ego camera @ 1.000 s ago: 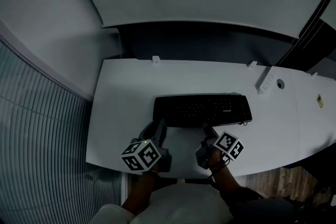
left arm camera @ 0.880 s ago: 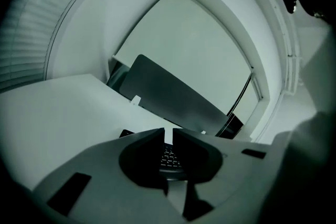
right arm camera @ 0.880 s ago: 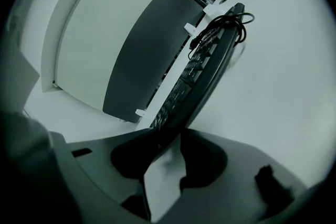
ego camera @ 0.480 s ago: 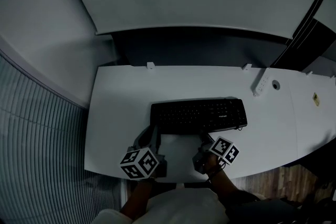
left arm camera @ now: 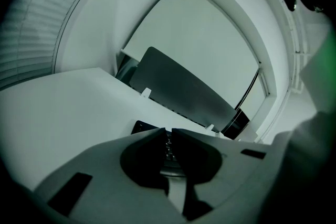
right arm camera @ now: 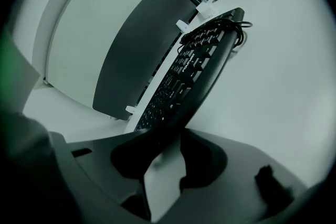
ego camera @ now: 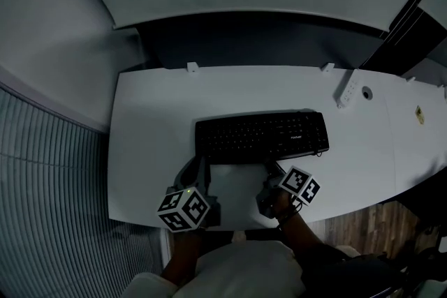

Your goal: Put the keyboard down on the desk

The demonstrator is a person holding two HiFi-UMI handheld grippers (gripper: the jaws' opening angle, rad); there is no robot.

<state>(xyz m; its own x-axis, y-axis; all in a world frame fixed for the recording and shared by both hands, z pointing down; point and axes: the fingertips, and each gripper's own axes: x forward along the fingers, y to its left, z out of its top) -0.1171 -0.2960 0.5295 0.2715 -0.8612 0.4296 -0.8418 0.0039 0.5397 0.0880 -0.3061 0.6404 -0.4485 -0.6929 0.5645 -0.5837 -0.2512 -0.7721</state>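
A black keyboard (ego camera: 262,137) lies flat on the white desk (ego camera: 160,122), its long side facing me. My left gripper (ego camera: 201,165) sits at the keyboard's front left corner. Its jaws have just closed together and are shut with nothing between them. In the left gripper view (left arm camera: 168,130) the keyboard (left arm camera: 168,148) shows beyond the tips. My right gripper (ego camera: 271,169) is at the front edge, right of the middle. In the right gripper view (right arm camera: 176,134) the keyboard (right arm camera: 197,68) runs into the jaws, which are shut on its near edge.
A white power strip (ego camera: 350,88) and a cable hole (ego camera: 367,93) lie at the back right of the desk. A dark panel (ego camera: 258,38) stands behind the desk. A ribbed wall (ego camera: 49,185) runs along the left. The desk's front edge is just below both grippers.
The head view has shifted, so the desk and keyboard sit slightly higher and further left in the picture. Both grippers stay at the keyboard's front edge.
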